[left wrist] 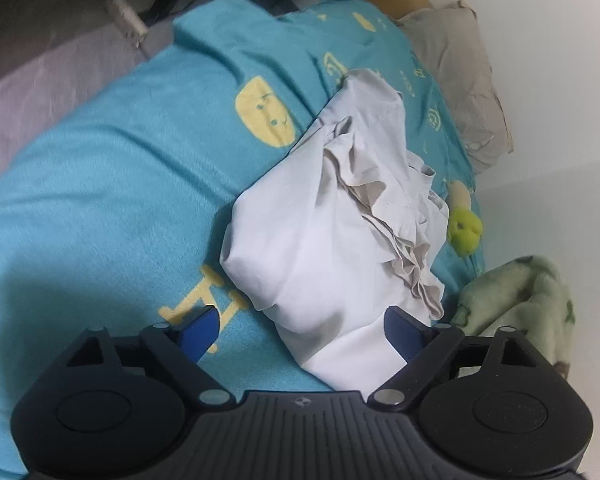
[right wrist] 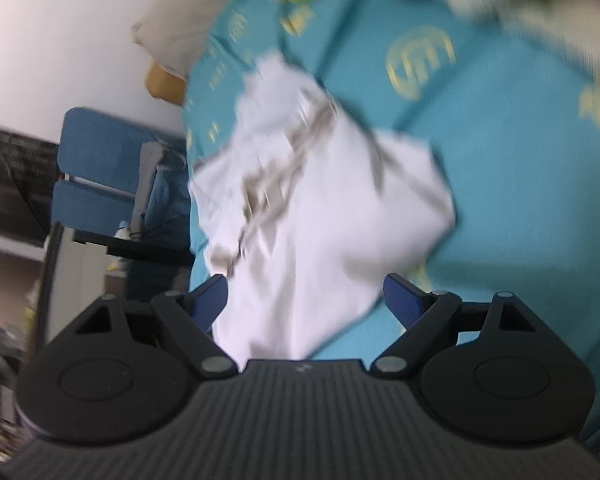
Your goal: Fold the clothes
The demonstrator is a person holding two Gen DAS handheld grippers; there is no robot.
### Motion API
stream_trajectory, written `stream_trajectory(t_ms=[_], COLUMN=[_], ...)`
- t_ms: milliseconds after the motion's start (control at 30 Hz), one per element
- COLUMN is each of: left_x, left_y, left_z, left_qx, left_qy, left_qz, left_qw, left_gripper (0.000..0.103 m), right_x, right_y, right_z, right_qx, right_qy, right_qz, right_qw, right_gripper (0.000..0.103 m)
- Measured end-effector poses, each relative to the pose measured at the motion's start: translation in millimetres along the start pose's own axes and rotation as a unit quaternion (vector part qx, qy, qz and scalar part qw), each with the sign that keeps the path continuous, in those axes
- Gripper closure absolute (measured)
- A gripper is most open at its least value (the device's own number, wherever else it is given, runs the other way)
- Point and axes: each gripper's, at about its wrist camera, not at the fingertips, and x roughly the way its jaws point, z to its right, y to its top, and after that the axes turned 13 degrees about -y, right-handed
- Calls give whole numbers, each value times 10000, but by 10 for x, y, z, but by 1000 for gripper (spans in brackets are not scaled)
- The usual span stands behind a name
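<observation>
In the left view, I am holding my left gripper (left wrist: 300, 330) wide over the white shirt (left wrist: 332, 216) bunched on the bed (left wrist: 100, 200). In the blurry right view, my right gripper (right wrist: 305, 298) is also gaping wide, empty. I should be finding an edge first, then pinching gently.

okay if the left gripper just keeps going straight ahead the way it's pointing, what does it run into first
Most likely the crumpled white garment: it lies between the open fingers of the left gripper on the teal blanket. Depth is hard to judge.
</observation>
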Motion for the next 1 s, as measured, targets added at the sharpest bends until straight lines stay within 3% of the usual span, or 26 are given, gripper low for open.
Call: stream_trajectory(t_ms=[133,267,367,467,533,600,833,1000], left_x=[180,245,263,257,221,148,-251,-647], left_y=[40,107,150,156,154,146,72,-85], left_z=[-96,-131,-167,-142,-68,46,657,1050], left_qx=[-192,-270,-333,-201,8,231,1107,1287], left_qy=[-158,-159,-128,-138,-252,-467,-1034,-1238], left_qz=[-20,205,327,354,415,526,951,985], left_qw=[9997,9993,9988,9991,9988,9973,9839,9790], left_gripper=[31,50,69,81,88,90,94,94], right_x=[271,510,526,542,510,441,-156,-742], right_y=[-3,24,97,136,141,165,235,197], right_z=[99,166,156,149,134,118,-320,-427], right_qx=[438,763,743,717,675,611,-136,-343], right_qy=[-94,-230,-370,-477,-418,-286,481,751], right_qz=[-232,-296,-1,163,248,372,1095,1302], right_qw=[9987,9964,9965,9961,9965,9970,9927,9880], right_gripper=[16,25,45,72,82,87,90,90])
